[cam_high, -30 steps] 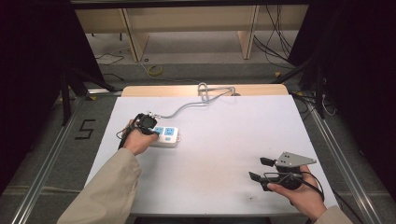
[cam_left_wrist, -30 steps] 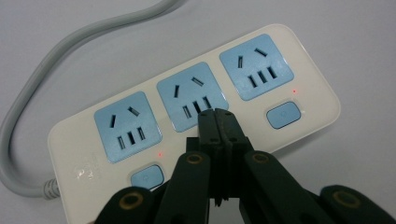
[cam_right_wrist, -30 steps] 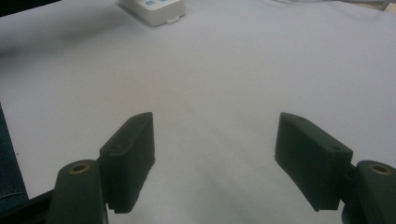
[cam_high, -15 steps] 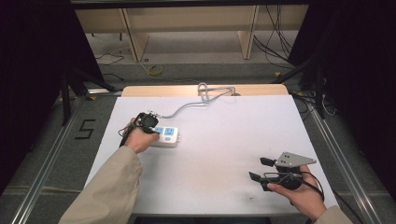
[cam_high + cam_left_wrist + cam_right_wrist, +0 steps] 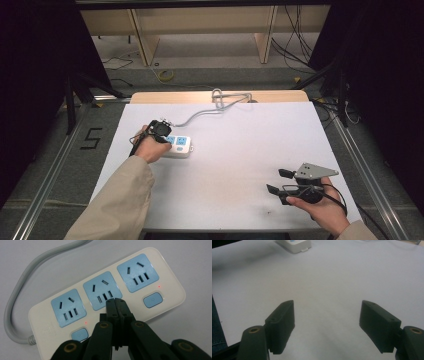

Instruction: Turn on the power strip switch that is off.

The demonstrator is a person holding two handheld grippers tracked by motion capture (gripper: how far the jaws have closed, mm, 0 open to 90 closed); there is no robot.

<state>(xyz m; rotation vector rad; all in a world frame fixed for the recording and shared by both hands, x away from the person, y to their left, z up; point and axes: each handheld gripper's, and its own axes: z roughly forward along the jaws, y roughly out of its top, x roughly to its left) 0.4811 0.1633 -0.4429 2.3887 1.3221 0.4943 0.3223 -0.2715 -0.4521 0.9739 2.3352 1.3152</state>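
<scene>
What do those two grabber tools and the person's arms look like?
Both are black. The left gripper has two slim jaws on arms with brass-coloured rivets. The right gripper has blocky jaws, a grey three-cornered plate on top and a thin black cable. The left sleeve is beige.

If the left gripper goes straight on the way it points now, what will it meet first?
Probably the white three-socket power strip: the shut left gripper points down at its middle blue socket; whether the tips already touch is unclear.
</scene>
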